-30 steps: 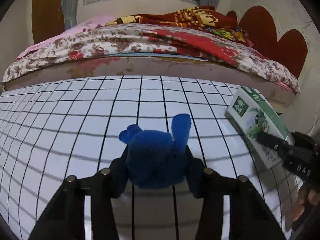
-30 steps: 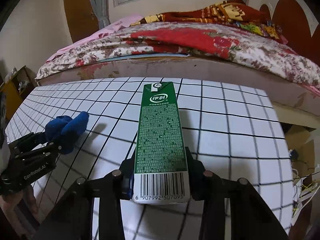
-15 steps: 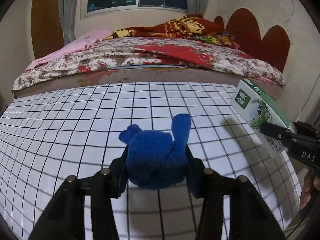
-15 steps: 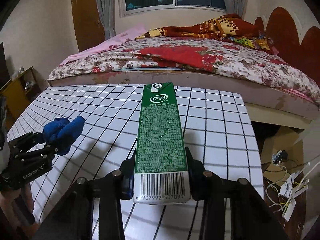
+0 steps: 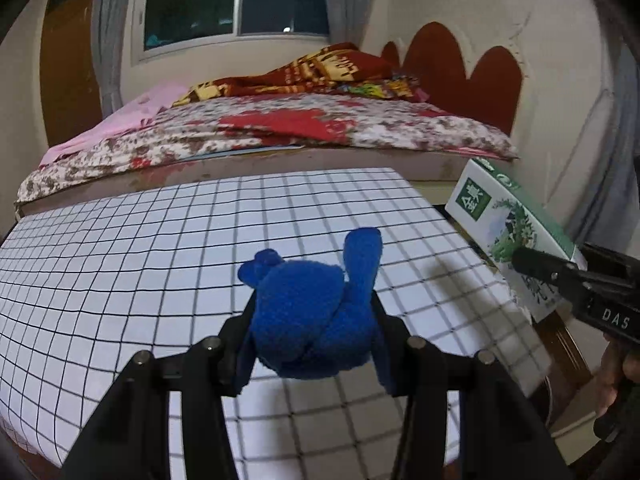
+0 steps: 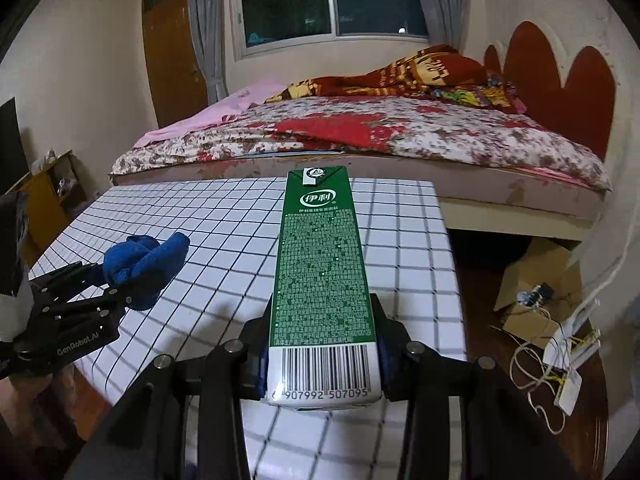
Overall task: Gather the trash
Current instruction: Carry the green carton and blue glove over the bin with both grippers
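Item one: left gripper (image 5: 316,332), clenched on a wadded blue cloth (image 5: 312,316), carried clear above the grid-patterned table (image 5: 120,260). The wad bulges out past the fingers, one flap standing up.

Item two: right gripper (image 6: 322,356), clamped across the barcode end of a green milk carton (image 6: 322,280), which juts forward, long and flat, out over the table's right side. From the left camera the same carton (image 5: 508,232) hangs near the table's right edge, well apart from the cloth.

Item three: surroundings — a bed with a floral cover (image 6: 400,136) behind the table, a cardboard box (image 6: 536,280) and loose white cables (image 6: 560,360) on the floor to the right. No bin shows in either view.

Hazards, as I judge them:
- The carton is pinched at one end only; a quick swing could lever it round in the jaws or slide it free.
- The cloth is soft and only part held — it may slump and drop.
- A fallen item on the right would land among the cables.
- Both loads travel close together; a crossed path could knock one loose.
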A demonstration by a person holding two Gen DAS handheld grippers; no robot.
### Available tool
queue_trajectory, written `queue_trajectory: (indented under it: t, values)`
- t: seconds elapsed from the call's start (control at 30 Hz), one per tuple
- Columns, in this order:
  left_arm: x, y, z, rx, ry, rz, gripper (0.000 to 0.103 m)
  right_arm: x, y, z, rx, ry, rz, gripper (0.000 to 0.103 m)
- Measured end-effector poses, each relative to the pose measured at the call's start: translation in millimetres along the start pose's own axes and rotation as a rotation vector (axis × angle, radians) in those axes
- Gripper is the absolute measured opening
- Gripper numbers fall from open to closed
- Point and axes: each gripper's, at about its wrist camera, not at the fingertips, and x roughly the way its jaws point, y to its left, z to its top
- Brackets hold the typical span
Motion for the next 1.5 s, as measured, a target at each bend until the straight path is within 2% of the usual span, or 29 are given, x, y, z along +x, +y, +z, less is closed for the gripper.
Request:
queue_trajectory:
  t: [0.2,0.5,0.67,0.83,1.03,1.27,1.5]
  values:
    - [-20,-33,-11,0.023,-0.011,-0.04,0.049,-51,-20,-30,0.02,-0.027,-0.028,0.041]
    - [-46,-88,-26,0.06,-0.009,-0.101,0.049,-113,-58,-58,0.051,-0.073,-0.071,0.041]
    - [-60,-122,-28,0.111,-0.034,-0.127,0.049,-142,-83,-74,0.065,-0.104,-0.103,0.041]
    - [-59,-153,-36,0.15,-0.033,-0.163,0.049,-152,-107,-100,0.059,-0.091,-0.127,0.041]
    - [-46,-182,-45,0.183,0.003,-0.201,0.049,-155,-141,-129,0.154,-0.07,-0.143,0.041]
    - [-37,-210,-57,0.198,0.032,-0.246,0.049,-171,-155,-139,0.178,-0.08,-0.171,0.041]
    - [-33,-235,-78,0.232,0.072,-0.291,0.049,-168,-166,-160,0.19,-0.026,-0.195,0.041]
